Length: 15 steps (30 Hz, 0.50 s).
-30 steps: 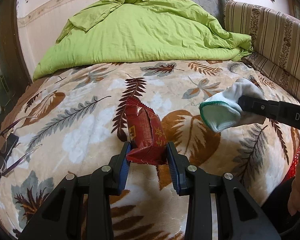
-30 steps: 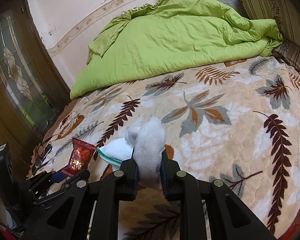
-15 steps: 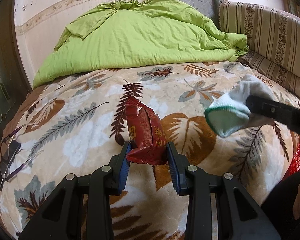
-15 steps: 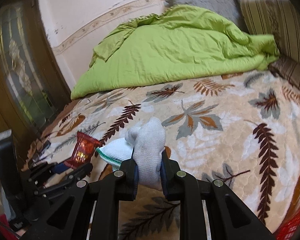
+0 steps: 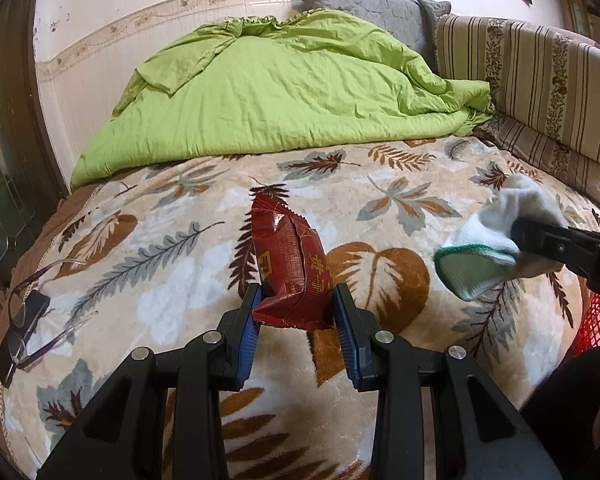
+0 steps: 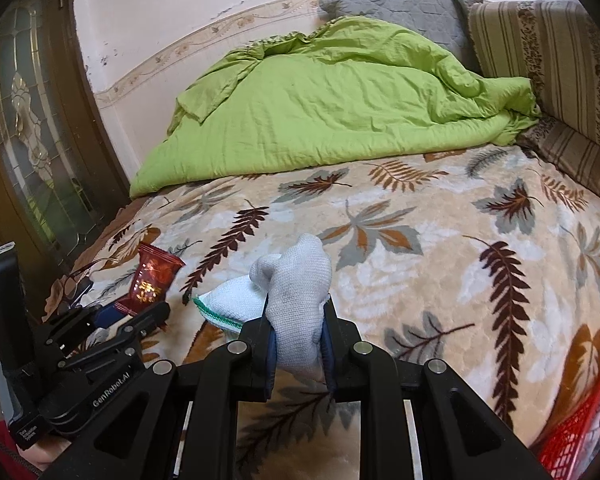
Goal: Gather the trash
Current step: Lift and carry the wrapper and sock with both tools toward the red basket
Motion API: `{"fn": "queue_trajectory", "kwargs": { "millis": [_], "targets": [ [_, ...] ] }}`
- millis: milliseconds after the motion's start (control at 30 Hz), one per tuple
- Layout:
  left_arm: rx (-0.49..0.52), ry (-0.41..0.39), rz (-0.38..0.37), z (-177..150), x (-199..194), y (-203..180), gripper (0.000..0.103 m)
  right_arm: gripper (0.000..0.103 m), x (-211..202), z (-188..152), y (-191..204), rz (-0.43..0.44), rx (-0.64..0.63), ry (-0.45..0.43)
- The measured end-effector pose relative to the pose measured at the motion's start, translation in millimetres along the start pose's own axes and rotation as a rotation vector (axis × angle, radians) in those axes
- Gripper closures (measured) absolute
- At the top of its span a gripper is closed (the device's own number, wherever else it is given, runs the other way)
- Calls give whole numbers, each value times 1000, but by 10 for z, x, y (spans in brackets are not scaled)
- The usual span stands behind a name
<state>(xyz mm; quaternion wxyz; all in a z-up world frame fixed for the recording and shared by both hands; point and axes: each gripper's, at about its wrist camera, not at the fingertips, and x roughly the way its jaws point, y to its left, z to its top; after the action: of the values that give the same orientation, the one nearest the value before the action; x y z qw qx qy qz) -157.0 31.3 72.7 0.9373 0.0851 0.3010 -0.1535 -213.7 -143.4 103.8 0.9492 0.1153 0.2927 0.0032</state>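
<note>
My left gripper (image 5: 296,316) is shut on a dark red snack wrapper (image 5: 290,268), which stands up between the blue pads above the leaf-patterned blanket (image 5: 172,300). In the right wrist view the same wrapper (image 6: 152,280) shows at the left, held by the left gripper (image 6: 136,314). My right gripper (image 6: 298,340) is shut on a white sock with a green cuff (image 6: 296,300). From the left wrist view the sock (image 5: 496,240) hangs at the right, off the bed surface, in the black fingers (image 5: 556,242).
A crumpled green duvet (image 5: 292,92) fills the back of the bed. Striped cushions (image 5: 540,80) line the right side. Glasses on a dark case (image 5: 24,320) lie at the left edge. A red mesh basket (image 6: 580,432) sits at the bed's lower right. A wooden glazed door (image 6: 28,140) stands left.
Both grippers have lifted and pulled back from the bed, each keeping its hold. More of the wall and the red basket now show.
</note>
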Motion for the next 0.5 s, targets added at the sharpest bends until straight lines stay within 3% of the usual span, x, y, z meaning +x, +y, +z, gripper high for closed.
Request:
{"fn": "queue_trajectory", "kwargs": {
  "millis": [267, 500],
  "targets": [
    [-5, -14, -1, 29, -52, 18, 69, 83, -109, -24, -60, -18, 24, 6],
    [-4, 24, -12, 9, -23, -19, 68, 83, -55, -119, -127, -38, 49, 46]
  ]
}}
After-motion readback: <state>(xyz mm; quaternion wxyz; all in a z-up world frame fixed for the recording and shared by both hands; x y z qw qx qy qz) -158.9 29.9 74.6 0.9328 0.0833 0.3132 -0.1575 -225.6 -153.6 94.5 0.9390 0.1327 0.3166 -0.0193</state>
